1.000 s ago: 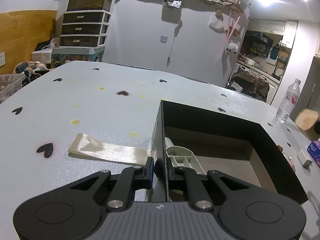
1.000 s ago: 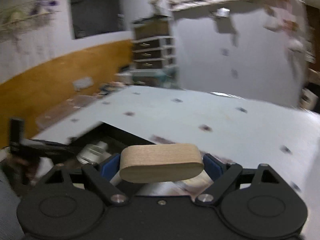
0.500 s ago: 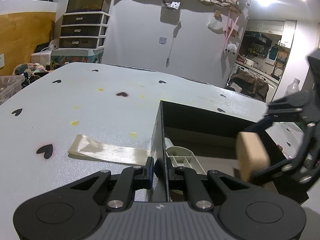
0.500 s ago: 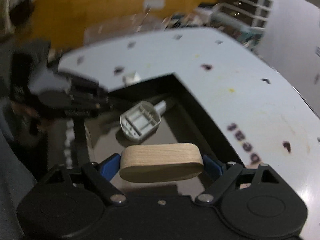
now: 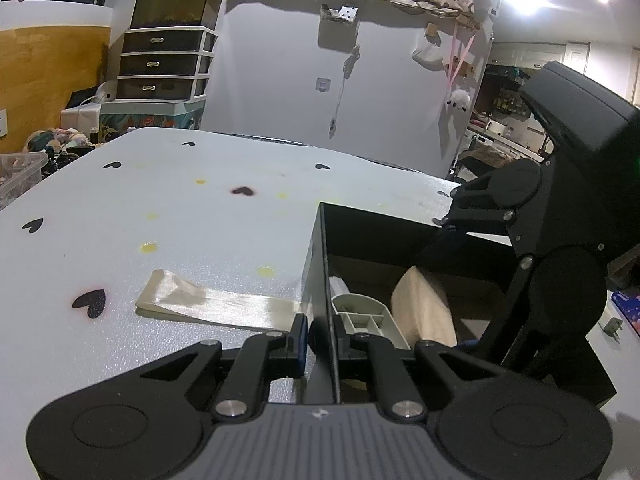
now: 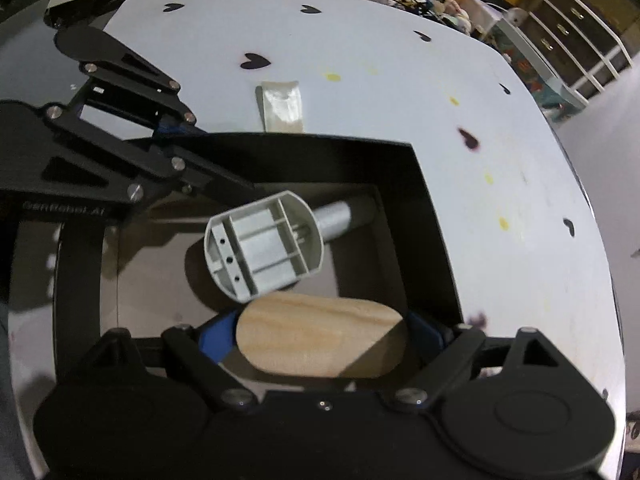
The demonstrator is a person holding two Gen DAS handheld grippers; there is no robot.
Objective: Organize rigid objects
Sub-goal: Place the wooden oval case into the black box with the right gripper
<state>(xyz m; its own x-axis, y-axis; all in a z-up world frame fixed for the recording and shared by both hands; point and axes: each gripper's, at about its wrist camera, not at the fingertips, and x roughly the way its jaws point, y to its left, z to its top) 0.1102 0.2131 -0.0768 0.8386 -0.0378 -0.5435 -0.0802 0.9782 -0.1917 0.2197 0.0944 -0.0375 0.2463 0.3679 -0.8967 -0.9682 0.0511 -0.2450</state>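
Your left gripper (image 5: pixel 318 340) pinches the black box's wall (image 5: pixel 320 280); your right gripper (image 6: pixel 320 332) clamps the wooden block (image 6: pixel 320 336).
Satin ribbon (image 5: pixel 208 304) lies left on the glittery table (image 5: pixel 180 220); inside the box, a ribbed grey plastic piece (image 6: pixel 264 246) sits just beyond the smooth oval block.

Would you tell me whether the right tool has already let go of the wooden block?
No, the right tool is shut on the wooden block, holding it over the black box.
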